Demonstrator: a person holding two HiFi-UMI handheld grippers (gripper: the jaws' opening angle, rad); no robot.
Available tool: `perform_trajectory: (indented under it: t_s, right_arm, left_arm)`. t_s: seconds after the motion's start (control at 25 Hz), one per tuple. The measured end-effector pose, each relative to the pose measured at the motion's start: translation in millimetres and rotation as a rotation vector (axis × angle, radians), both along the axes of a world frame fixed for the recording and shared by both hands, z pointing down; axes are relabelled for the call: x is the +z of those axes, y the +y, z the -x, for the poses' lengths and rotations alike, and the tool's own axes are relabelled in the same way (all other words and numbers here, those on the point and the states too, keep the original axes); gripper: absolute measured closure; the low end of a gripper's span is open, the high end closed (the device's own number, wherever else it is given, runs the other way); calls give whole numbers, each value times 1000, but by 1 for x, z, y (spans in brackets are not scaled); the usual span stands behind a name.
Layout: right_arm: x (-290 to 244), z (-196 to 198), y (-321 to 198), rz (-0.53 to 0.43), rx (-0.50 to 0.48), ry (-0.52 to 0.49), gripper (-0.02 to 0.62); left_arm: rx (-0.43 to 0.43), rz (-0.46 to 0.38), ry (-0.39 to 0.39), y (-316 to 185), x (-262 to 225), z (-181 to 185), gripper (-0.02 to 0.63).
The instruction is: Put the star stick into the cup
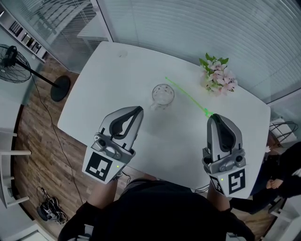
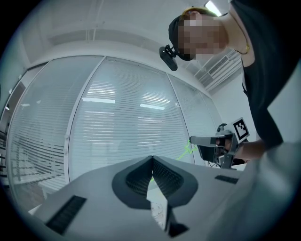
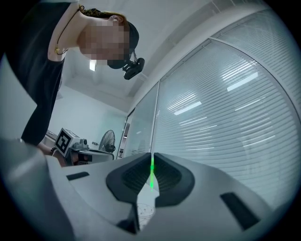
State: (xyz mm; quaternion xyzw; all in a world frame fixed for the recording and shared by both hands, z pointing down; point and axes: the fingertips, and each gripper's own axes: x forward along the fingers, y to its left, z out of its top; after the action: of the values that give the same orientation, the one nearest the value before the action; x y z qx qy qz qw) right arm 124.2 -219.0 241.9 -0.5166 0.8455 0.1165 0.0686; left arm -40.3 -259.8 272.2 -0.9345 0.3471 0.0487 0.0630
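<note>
**Even, diffuse indoor light; strong wide-angle distortion in both gripper views.**
The white counter (image 1: 141, 61) is bright and evenly lit, with only faint, soft shadows below the jaws. A ceiling light (image 2: 214, 7) above the jaws reflects as pale streaks in the glass wall (image 3: 225, 108) beyond them. Both gripper views curve strongly and fall to black at the corners. In the right gripper view, the star stick (image 3: 152, 169) between the jaws glows saturated green.
</note>
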Motion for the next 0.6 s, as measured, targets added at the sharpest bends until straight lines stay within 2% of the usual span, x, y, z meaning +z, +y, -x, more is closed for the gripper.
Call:
perform_trajectory:
  t_s: [0.6]
  right_arm:
    - [45,11,-1,92,-37,23,574]
  left_arm:
    - [-11,28,-3,5,15,0,592]
